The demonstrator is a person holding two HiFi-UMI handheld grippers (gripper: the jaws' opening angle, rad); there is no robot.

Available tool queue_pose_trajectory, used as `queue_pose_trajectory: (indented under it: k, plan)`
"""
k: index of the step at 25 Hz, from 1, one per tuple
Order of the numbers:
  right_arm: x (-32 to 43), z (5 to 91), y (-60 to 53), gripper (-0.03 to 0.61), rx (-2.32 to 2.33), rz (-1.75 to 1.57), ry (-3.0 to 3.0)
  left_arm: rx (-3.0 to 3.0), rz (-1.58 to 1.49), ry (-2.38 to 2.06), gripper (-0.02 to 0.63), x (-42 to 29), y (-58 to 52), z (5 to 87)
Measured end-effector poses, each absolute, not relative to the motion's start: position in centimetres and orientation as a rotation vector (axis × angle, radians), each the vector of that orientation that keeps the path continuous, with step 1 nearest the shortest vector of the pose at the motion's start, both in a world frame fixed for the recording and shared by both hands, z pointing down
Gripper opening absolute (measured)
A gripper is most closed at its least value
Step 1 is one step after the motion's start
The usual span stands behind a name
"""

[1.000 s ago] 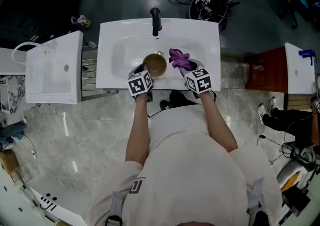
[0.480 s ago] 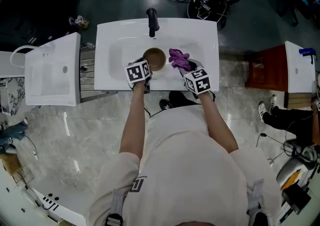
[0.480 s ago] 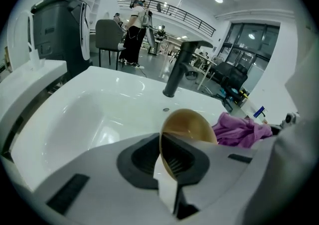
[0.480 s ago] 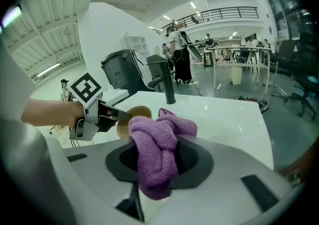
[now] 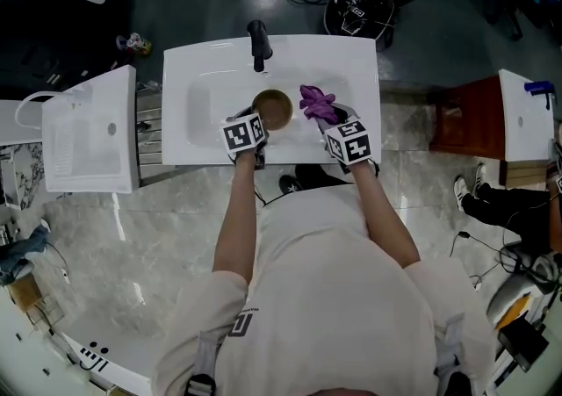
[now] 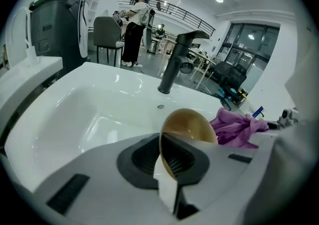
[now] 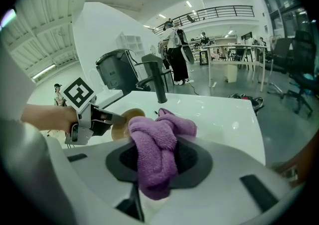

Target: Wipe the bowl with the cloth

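Head view first: the white sink (image 5: 198,69) sat dead center with the black faucet (image 5: 256,41) at its back edge. The golden-brown bowl (image 5: 274,110) was over the basin, roughly in the middle and closer to the front edge than to the faucet. The left claw (image 5: 260,125) came in over the front edge and had the bowl by its near rim. The purple cloth (image 5: 316,102) was just to the right of the bowl, bunched up in the right claw (image 5: 336,120), which also reached in over the front edge. I couldn't tell from up there whether cloth and bowl actually touched. Another white unit (image 5: 88,131) stood off the sink's left edge. In the left gripper view the claw was clearly pinching the bowl's rim, one ribbed pad inside the bowl and the other outside. The bowl was tipped up on its side above the white basin, with the cloth poking out just past it on the right and the faucet straight behind. In the right gripper view that claw was clamped on the cloth, a fat wad squeezed between the pads and spilling out over the top. Past it on the left you could see the other claw with its marker cube holding the bowl, again with the faucet behind.
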State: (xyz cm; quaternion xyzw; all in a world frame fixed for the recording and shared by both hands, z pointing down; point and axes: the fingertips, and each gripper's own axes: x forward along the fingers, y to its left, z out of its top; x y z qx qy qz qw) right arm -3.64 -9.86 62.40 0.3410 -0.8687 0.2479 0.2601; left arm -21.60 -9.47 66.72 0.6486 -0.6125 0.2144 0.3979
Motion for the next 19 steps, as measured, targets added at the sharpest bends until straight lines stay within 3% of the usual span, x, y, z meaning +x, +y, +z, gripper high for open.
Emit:
queue_pose_trajectory:
  k: [19]
  plan:
    - [-3.1,62.6,-10.7,0.107,0.900,0.638,-2.356,1.660,0.608,-1.503,0.018,-20.5,-10.1,68.4]
